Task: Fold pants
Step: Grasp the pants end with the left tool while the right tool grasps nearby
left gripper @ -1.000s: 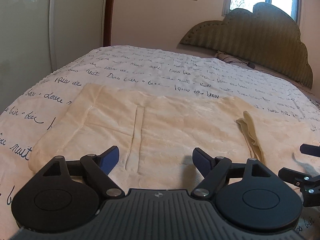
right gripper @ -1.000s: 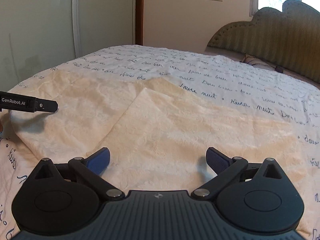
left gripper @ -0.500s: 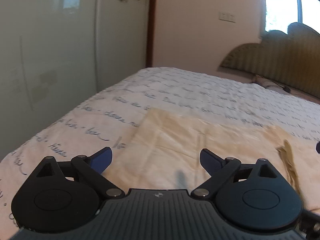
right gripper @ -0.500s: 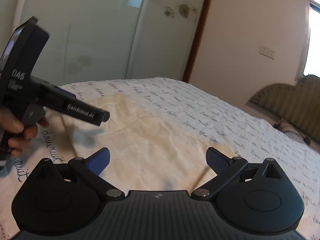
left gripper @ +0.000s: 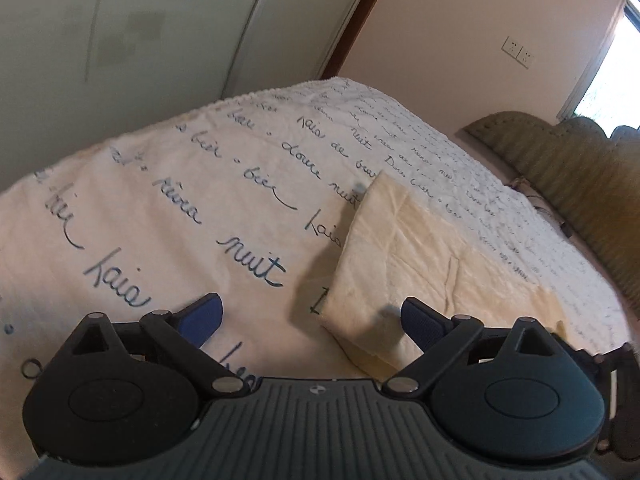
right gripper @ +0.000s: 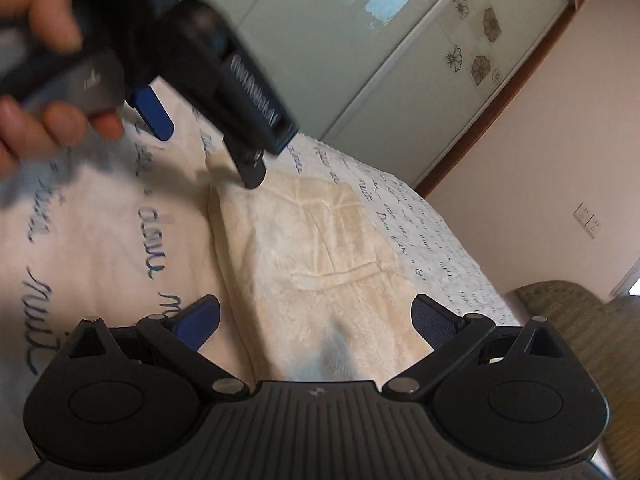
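1. On the bed, over a white bedspread (left gripper: pixel 168 216) printed with dark blue handwriting, lie the cream pants (left gripper: pixel 432 256), folded into a flat stack.
2. From the left wrist view, the near corner of the pants sits just ahead of the left gripper (left gripper: pixel 310 316), closer to its right-hand blue pad (left gripper: pixel 422 318) than to the other.
3. That gripper's jaws stand wide apart with nothing clamped; only bedspread and the corner of the pants show in the gap below them.
4. From the right wrist view, the pants (right gripper: pixel 320 248) run from the middle of the picture down under the right gripper (right gripper: pixel 316 318), whose jaws are also spread wide and grip nothing.
5. A pocket seam shows as a raised line across the fabric in that view.
6. At the upper left of the same view, a person's hand (right gripper: pixel 44 68) holds the handle of the left gripper (right gripper: pixel 192 120), which hangs blurred above the far edge of the pants; whether it touches the cloth cannot be told.
7. Behind the bed stand pale wardrobe doors (right gripper: pixel 360 40) with flower decals, and a green padded headboard (left gripper: pixel 568 168) lies to the right.
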Tool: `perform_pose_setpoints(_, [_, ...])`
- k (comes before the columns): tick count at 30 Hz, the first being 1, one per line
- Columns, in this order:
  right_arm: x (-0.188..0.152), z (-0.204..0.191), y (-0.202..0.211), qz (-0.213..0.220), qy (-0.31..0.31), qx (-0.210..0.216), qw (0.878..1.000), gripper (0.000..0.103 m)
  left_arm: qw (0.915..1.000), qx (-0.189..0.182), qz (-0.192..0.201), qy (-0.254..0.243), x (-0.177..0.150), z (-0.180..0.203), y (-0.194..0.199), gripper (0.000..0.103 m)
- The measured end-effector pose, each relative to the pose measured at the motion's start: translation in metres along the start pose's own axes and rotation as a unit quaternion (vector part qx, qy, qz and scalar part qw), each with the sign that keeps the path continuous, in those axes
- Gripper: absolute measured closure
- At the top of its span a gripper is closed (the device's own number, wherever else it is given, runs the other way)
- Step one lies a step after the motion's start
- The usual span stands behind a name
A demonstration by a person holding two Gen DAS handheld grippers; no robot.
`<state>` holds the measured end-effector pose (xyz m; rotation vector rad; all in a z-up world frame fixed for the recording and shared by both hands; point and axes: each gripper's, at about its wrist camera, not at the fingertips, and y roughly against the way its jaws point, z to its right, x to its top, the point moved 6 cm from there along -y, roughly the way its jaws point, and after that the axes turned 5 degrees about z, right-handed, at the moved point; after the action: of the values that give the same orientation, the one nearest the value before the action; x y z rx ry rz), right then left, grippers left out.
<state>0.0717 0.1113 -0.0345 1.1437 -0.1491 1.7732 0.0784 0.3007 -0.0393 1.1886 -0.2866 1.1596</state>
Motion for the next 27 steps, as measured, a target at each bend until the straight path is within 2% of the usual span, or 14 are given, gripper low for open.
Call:
perform_pose_setpoints(5, [0.01, -0.004, -0.015, 0.015, 0.003, -0.012, 1.0, 0.001, 0.9975, -0.04, -0.024, 0.054, -0.001, -0.002, -0.005, 0.006])
perform_pose_setpoints(7, [0.016, -0.007, -0.021, 0.025, 0.019, -0.016, 0.999, 0.005, 0.9937, -0.072, -0.037, 0.078, 0.0, 0.0, -0.005, 0.005])
perform_pose_setpoints(8, [0.019, -0.011, -0.025, 0.028, 0.027, -0.013, 0.999, 0.018, 0.9909, -0.088, -0.043, 0.092, 0.001, 0.0, -0.006, 0.005])
perform_pose_setpoints(9, [0.022, -0.014, -0.029, 0.03, 0.032, -0.007, 0.999, 0.036, 0.9878, -0.103, -0.05, 0.106, 0.001, 0.001, -0.007, 0.005])
perform_pose_setpoints(10, [0.024, -0.017, -0.032, 0.032, 0.038, -0.001, 0.999, 0.045, 0.9842, -0.117, -0.056, 0.121, 0.001, 0.001, -0.008, 0.004])
perform_pose_setpoints(12, [0.025, -0.024, -0.037, 0.034, 0.05, 0.013, 0.998, 0.072, 0.9758, -0.134, -0.068, 0.159, 0.0, 0.0, -0.017, 0.002])
perform_pose_setpoints(14, [0.027, -0.021, -0.037, 0.038, 0.032, 0.023, 0.998, 0.081, 0.9685, -0.137, -0.076, 0.194, 0.002, -0.003, -0.025, 0.002])
perform_pose_setpoints(15, [0.028, -0.015, -0.036, 0.039, 0.002, 0.036, 0.999, 0.084, 0.966, -0.141, -0.078, 0.202, 0.004, -0.003, -0.028, 0.002])
perform_pose_setpoints(17, [0.028, 0.005, -0.033, 0.042, -0.078, 0.067, 0.994, 0.085, 0.9594, -0.162, -0.09, 0.213, 0.011, 0.002, -0.039, 0.002])
perform_pose_setpoints(19, [0.028, 0.027, -0.029, 0.049, -0.148, 0.095, 0.983, 0.086, 0.9511, -0.187, -0.102, 0.224, 0.016, 0.009, -0.051, 0.002])
perform_pose_setpoints(22, [0.028, 0.045, -0.021, 0.059, -0.182, 0.099, 0.976, 0.086, 0.9385, -0.219, -0.13, 0.233, 0.019, 0.025, -0.076, 0.002])
perform_pose_setpoints(24, [0.027, 0.049, -0.018, 0.06, -0.189, 0.099, 0.975, 0.086, 0.9365, -0.218, -0.141, 0.235, 0.018, 0.031, -0.092, 0.003])
perform_pose_setpoints(25, [0.025, 0.05, -0.018, 0.059, -0.185, 0.1, 0.976, 0.086, 0.9378, -0.215, -0.137, 0.236, 0.018, 0.033, -0.096, 0.007])
perform_pose_setpoints(27, [0.021, 0.048, -0.016, 0.047, -0.181, 0.119, 0.975, 0.086, 0.9406, -0.217, -0.123, 0.231, 0.02, 0.035, -0.1, 0.036])
